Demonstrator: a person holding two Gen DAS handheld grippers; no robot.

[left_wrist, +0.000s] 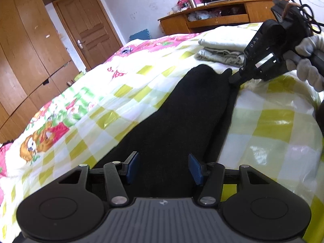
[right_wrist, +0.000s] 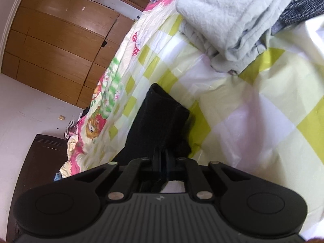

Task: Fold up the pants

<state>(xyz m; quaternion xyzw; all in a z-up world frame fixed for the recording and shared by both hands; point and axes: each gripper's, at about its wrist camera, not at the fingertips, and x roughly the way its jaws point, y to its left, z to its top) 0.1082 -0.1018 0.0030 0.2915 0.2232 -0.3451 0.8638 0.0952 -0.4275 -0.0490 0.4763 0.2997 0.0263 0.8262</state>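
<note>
While we look across the bed (left_wrist: 97, 93), its checked quilt w/ cartoon prints fills most of both views. Black pants (left_wrist: 182, 109) lie stretched lengthwise on it, running from our left gripper (left_wrist: 163, 169) to the far end by the right gripper (left_wrist: 232, 79). A stack of folded pale clothes (left_wrist: 220, 48) sits just beyond that end, w/ a wood door (left_wrist: 87, 30) and wardrobe behind. Left gripper is wide open, blue pads either side of the fabric, nothing clamped. Right gripper (right_wrist: 163, 159) is closed tight on the pants (right_wrist: 160, 119) at an edge, held by a gloved hand (left_wrist: 307, 64).
</note>
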